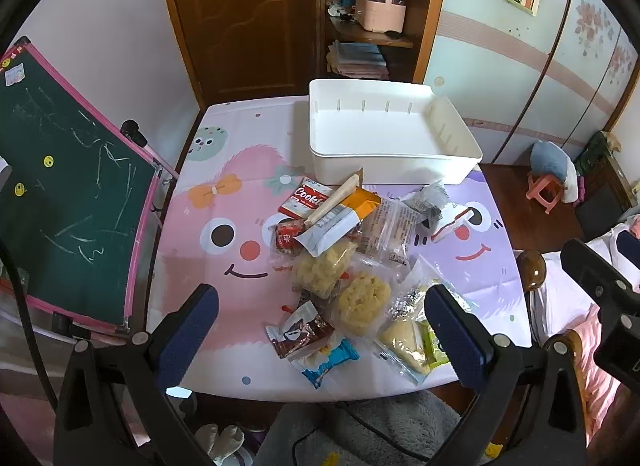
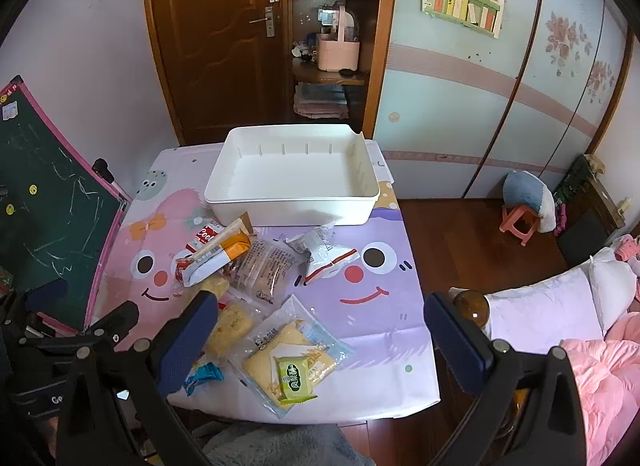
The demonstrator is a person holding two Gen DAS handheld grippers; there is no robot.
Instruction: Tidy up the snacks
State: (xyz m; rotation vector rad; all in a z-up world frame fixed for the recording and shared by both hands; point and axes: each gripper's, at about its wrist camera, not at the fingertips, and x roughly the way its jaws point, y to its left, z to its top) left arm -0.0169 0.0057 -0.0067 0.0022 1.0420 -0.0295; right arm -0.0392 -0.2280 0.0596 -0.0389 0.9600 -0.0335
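While both grippers hang above the near edge of the table (image 1: 200,201), the left gripper (image 1: 320,326) and right gripper (image 2: 320,330) stand spread wide, grasping nothing; the snacks (image 1: 344,250) lie heaped on the cartoon cloth before the white bin (image 1: 392,161); a red packet (image 1: 306,195) reads "Cookie"; only the right wrist view shows the green packet (image 2: 295,378) plainly, its writing too small to read.

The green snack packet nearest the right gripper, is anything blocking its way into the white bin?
Nothing blocks the right gripper, which is open above the green packet. Between the packet and the white bin lie other snacks, such as the grey-and-white bag, so it has to be lifted over them.
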